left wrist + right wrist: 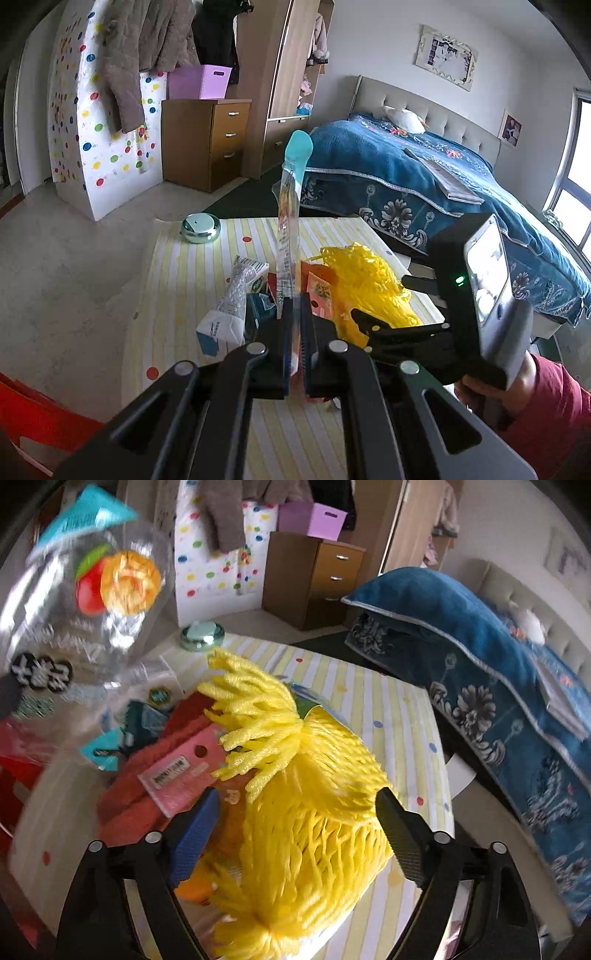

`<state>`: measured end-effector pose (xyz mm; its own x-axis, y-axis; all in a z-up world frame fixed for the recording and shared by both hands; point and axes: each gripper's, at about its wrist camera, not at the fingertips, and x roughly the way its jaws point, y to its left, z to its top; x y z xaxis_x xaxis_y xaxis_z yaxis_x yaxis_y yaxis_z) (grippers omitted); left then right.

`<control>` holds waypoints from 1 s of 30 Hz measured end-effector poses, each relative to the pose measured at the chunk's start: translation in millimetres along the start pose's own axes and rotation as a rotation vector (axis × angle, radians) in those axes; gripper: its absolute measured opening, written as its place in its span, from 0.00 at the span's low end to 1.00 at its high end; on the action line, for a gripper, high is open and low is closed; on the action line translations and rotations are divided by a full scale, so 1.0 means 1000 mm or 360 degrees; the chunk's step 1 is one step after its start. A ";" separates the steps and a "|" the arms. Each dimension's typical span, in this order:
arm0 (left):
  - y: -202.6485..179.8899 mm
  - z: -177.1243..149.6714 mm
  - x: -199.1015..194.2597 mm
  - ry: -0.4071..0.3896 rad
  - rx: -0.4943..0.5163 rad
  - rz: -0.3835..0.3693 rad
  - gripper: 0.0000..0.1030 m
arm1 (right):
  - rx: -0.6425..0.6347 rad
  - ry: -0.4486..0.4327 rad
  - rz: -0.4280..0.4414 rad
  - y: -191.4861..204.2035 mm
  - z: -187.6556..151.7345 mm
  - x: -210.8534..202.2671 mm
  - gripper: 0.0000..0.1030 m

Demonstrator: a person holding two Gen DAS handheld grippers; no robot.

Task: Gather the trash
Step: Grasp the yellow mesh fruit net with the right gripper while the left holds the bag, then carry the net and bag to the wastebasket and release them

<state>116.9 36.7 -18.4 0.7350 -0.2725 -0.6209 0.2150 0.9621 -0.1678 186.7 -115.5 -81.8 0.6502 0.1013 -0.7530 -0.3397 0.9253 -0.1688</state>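
Observation:
My left gripper [294, 325] is shut on a clear plastic snack bag with a teal top [289, 221] and holds it upright above the table; the bag also shows blurred at the upper left of the right wrist view [85, 590]. My right gripper [295, 812] is open, its jaws on either side of a yellow foam fruit net [306, 812] that lies on the striped tablecloth [388, 709]. The net also shows in the left wrist view [365, 280], with the right gripper [373, 325] beside it. Red and pink wrappers [173, 771] and a white wrapper [236, 295] lie next to the net.
A round metal tin [200, 227] sits at the table's far corner. A bed with a blue cover [424, 177] stands to the right. A wooden drawer unit [207, 140] with a purple box [199, 82] and a wardrobe [280, 74] stand behind. A red object [33, 410] lies at lower left.

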 end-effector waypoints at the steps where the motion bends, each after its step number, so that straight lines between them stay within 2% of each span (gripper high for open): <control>1: 0.001 -0.001 0.000 0.0004 -0.0004 -0.0002 0.02 | -0.0021 0.0007 -0.0026 0.002 0.000 0.003 0.69; 3: 0.001 -0.002 -0.001 0.0009 -0.0011 -0.0003 0.02 | -0.0055 0.0018 -0.0081 0.003 -0.002 0.006 0.61; 4: 0.000 -0.002 -0.002 0.0008 -0.0011 -0.0002 0.02 | -0.0055 0.0018 -0.0095 0.002 -0.003 0.005 0.52; 5: 0.000 -0.002 -0.003 0.0006 -0.0011 -0.0004 0.02 | -0.0046 0.0016 -0.0105 0.000 -0.003 0.004 0.37; 7: -0.003 -0.001 -0.008 -0.0005 -0.0005 -0.0008 0.02 | 0.0022 -0.0007 -0.0083 -0.012 -0.003 -0.005 0.22; 8: -0.006 0.000 -0.012 -0.0016 0.0003 -0.0010 0.02 | 0.0059 -0.0030 -0.0075 -0.018 -0.003 -0.011 0.20; 12: -0.021 0.001 -0.027 -0.0046 0.0040 -0.0042 0.02 | 0.0225 -0.0161 -0.0049 -0.050 -0.005 -0.053 0.18; 17: -0.056 -0.007 -0.039 -0.0056 0.0108 -0.0133 0.02 | 0.0395 -0.0228 0.0036 -0.083 -0.026 -0.101 0.18; 26: -0.150 -0.041 -0.028 0.0021 0.0293 -0.0362 0.02 | 0.0657 -0.0233 0.0006 -0.121 -0.116 -0.171 0.19; 30: -0.192 -0.058 -0.018 0.0051 0.0384 -0.0443 0.02 | 0.0767 -0.0218 -0.0080 -0.138 -0.159 -0.191 0.20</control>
<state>25.2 -142.7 -19.5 0.6072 -0.5195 -0.6013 0.5521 0.8200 -0.1510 0.9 -320.5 -15.7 0.7520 0.0696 -0.6555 0.0259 0.9905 0.1349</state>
